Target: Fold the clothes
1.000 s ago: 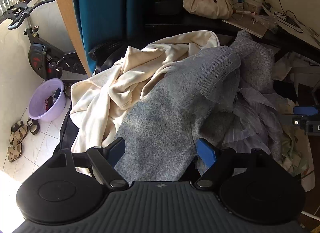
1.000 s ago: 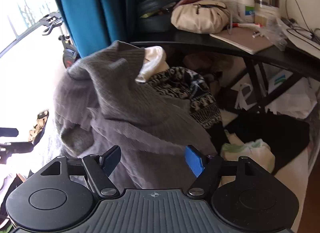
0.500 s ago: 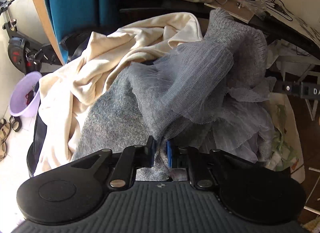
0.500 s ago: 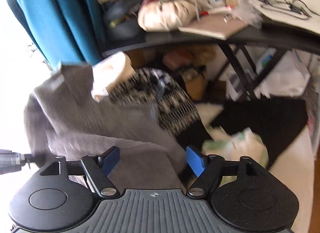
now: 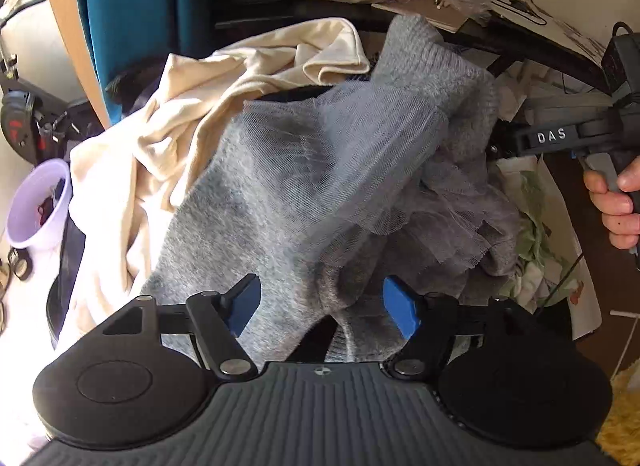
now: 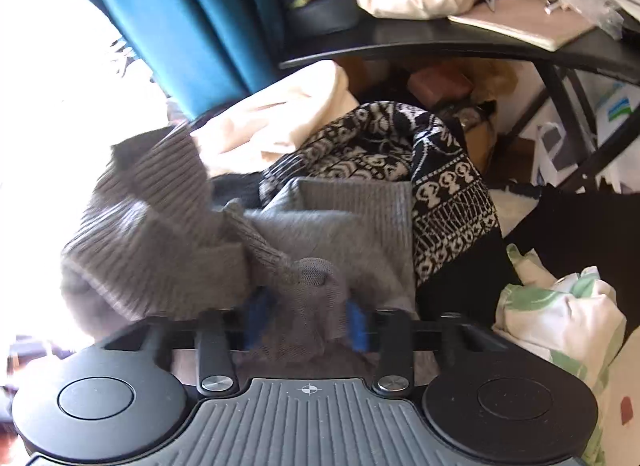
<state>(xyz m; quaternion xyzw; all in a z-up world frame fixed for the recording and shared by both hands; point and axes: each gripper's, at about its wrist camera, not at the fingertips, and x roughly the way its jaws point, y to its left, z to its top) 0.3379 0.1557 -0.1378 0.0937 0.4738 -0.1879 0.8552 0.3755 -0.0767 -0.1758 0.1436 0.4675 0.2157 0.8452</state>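
Left gripper (image 5: 320, 308) hovered over the near hem of the grey knit sweater with grey mesh tulle overlay (image 5: 304, 185), jaws wide apart and opening, blue pads either side of the knit, neither pressing it, so nothing held on that side. Right gripper (image 6: 306, 320) was closing, and I saw a bunched fold of the same sweater (image 6: 320, 225) between its blue pads; the pads looked to be on the fabric, though that frame was blurred. The sweater lay on top of the pile, draped over the cream cotton garment (image 5: 192, 133), which showed up-left of it in the left wrist view; the black-and-white patterned knit (image 6: 440, 185) sat just right of it in the right wrist view. Its long axis, as I read it, ran from the left pads away and up-right toward the ribbed end (image 5: 424, 61). The person's right hand (image 5: 618, 205) was at the sweater's right edge. My judgement: the left side still needed a grip before the garment could be spread.
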